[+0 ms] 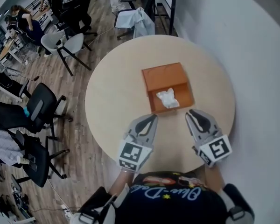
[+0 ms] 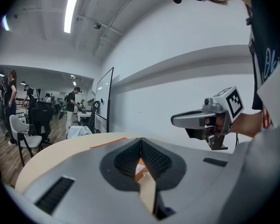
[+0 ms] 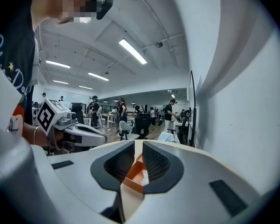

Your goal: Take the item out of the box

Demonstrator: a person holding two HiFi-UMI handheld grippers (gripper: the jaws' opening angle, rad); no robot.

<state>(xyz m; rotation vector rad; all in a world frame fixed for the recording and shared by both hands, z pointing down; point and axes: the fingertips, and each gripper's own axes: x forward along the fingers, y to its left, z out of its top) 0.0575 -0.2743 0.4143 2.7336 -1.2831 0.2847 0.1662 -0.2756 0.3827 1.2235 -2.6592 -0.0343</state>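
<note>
An orange cardboard box (image 1: pixel 164 77) lies on the round beige table (image 1: pixel 112 111); its near part is open. A crumpled white item (image 1: pixel 168 98) sits inside that open part. My left gripper (image 1: pixel 152 118) hovers just short of the box's near left corner, with its jaws shut and empty. My right gripper (image 1: pixel 191 113) hangs off the near right corner, its jaws a little apart and nothing between them. In the right gripper view, the box (image 3: pixel 133 174) and the white item (image 3: pixel 144 178) show through the gap of the right gripper (image 3: pixel 138 143). The left gripper (image 2: pixel 140 140) shows its tips meeting.
Black office chairs (image 1: pixel 35 108) and a grey chair (image 1: pixel 65 45) stand on the wooden floor left of the table. A chair draped with white cloth (image 1: pixel 135 22) stands beyond the far edge. A white wall (image 1: pixel 252 55) runs along the right. People work at desks far off.
</note>
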